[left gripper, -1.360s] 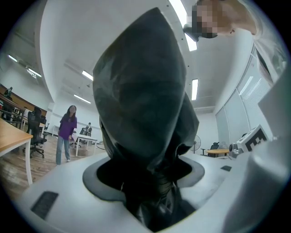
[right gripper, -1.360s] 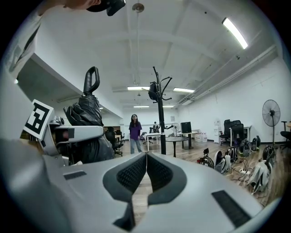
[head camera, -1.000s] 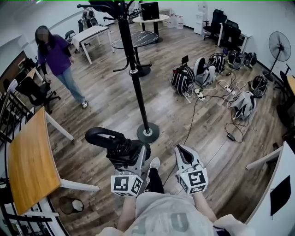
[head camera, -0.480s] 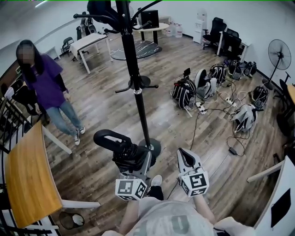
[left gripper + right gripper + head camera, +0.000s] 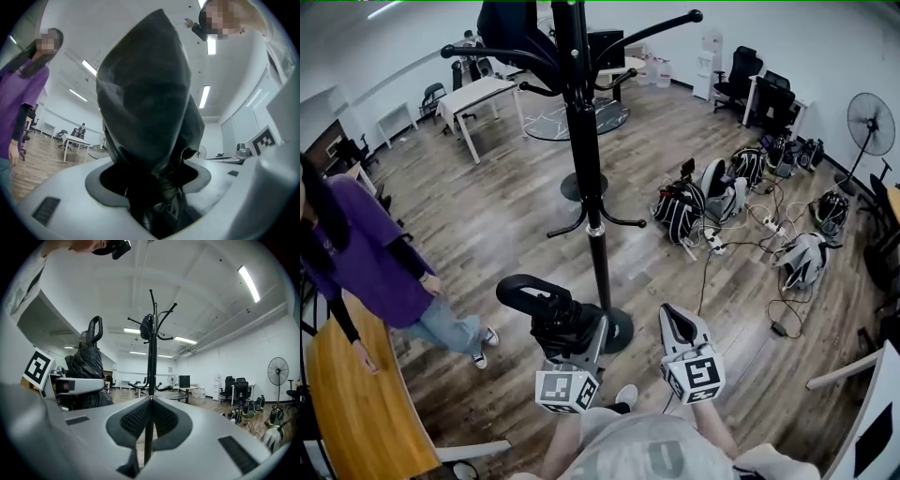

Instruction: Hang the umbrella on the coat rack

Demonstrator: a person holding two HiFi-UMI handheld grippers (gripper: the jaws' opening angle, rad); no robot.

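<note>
Leftmost, a person in purple [image 5: 366, 267] stands on the wooden floor [image 5: 487, 197]; next, the left hand-held gripper [image 5: 574, 330] is clenched around the folded black umbrella [image 5: 525, 292], near the coat rack [image 5: 587, 141]; the right hand-held gripper [image 5: 678, 324], jaws pressed together, holds nothing.

**Plank floor** [image 5: 506, 225] of pale brown wood. The coat rack [image 5: 600, 272] stands on its round base at lower centre. To its right, bags [image 5: 677, 208] lie in a loose row, with cables [image 5: 703, 286] trailing among them. A fan [image 5: 870, 127] stands at the far right and chairs [image 5: 741, 64] at the back. Beyond the rack stand a white table [image 5: 478, 94] and a round table [image 5: 581, 117]. A wooden table [image 5: 356, 422] stands at lower left, with a person [image 5: 375, 272] on the floor just beside it.
</note>
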